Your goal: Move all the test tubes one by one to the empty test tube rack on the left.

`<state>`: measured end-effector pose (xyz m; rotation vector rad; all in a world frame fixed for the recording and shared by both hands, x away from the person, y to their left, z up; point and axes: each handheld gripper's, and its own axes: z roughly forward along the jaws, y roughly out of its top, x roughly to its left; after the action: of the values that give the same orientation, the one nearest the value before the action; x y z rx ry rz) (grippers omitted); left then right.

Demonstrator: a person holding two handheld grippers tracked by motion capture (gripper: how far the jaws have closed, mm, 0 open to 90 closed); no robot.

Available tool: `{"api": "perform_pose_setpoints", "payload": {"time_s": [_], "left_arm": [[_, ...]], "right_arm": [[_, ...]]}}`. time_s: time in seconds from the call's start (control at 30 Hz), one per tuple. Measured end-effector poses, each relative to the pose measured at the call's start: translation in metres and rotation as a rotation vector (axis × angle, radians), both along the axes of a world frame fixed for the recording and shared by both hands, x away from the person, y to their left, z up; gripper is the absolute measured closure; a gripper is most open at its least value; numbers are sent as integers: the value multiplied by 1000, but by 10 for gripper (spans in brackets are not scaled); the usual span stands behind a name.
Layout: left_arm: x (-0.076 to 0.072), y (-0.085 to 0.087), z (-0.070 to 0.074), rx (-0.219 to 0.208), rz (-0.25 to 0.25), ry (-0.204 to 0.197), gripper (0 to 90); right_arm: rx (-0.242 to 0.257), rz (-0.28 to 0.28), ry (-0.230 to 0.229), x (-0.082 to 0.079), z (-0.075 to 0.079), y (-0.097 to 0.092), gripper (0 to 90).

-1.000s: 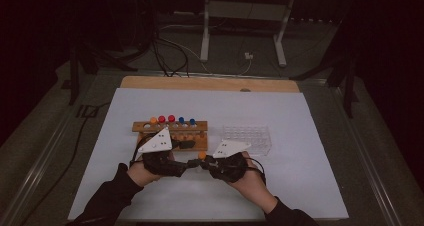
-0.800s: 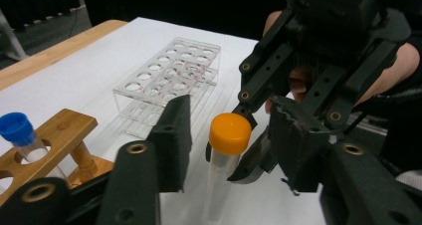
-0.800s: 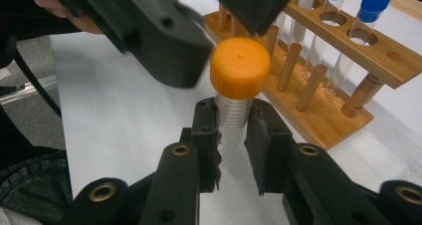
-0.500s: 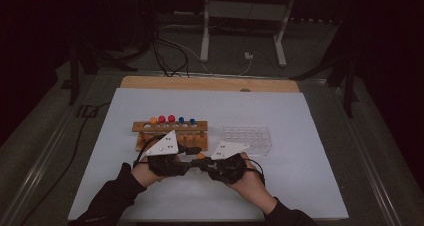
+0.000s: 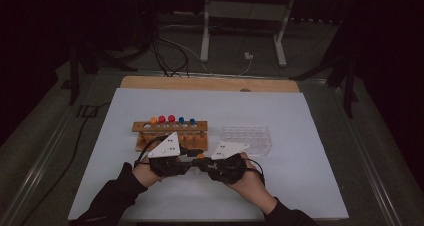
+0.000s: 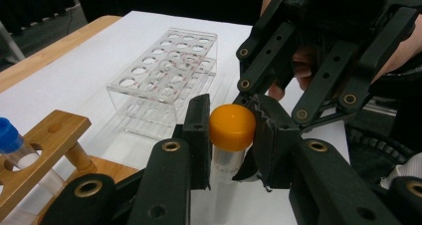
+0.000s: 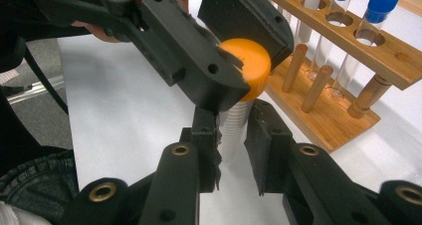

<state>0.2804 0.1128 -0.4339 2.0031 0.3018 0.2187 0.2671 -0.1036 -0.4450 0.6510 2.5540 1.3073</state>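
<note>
A clear tube (image 7: 233,130) with an orange cap (image 6: 232,127) is held upright between both grippers, just in front of the wooden rack (image 5: 170,127). My left gripper (image 6: 230,130) has just been closing with the cap between its jaws, and its pads now press on the cap's sides. My right gripper (image 7: 233,135) is shut on the tube's body below the cap. In the high view the left gripper (image 5: 192,161) and right gripper (image 5: 201,162) meet tip to tip at the orange cap (image 5: 199,156).
The wooden rack (image 7: 348,46) holds several tubes with orange, red and blue caps. A clear plastic rack (image 5: 246,138) with empty holes stands to its right. Both sit on a white mat (image 5: 300,176) over the table.
The left gripper's grey plate has shifted a little toward the right gripper. Both hands otherwise stay where they were.
</note>
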Motion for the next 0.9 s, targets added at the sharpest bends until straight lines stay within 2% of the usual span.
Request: {"api": "perform_pose_setpoints", "payload": {"time_s": [0.13, 0.17, 0.4, 0.7, 0.8, 0.9], "left_arm": [[1, 1, 1, -6, 10, 1, 716], [1, 1, 1, -6, 11, 2, 716], [5, 12, 10, -20, 50, -15, 717], [10, 25, 19, -22, 117, -45, 717], [12, 30, 23, -29, 142, -53, 717], [14, 36, 27, -33, 169, -63, 717]], "right_arm": [[6, -3, 2, 1, 0, 0, 738], [8, -5, 2, 1, 0, 0, 712], [44, -33, -12, 5, 6, -8, 442], [99, -82, -45, 8, 14, -21, 198], [113, -94, -46, 8, 15, -23, 135], [120, -85, -38, 8, 15, -23, 32]]}}
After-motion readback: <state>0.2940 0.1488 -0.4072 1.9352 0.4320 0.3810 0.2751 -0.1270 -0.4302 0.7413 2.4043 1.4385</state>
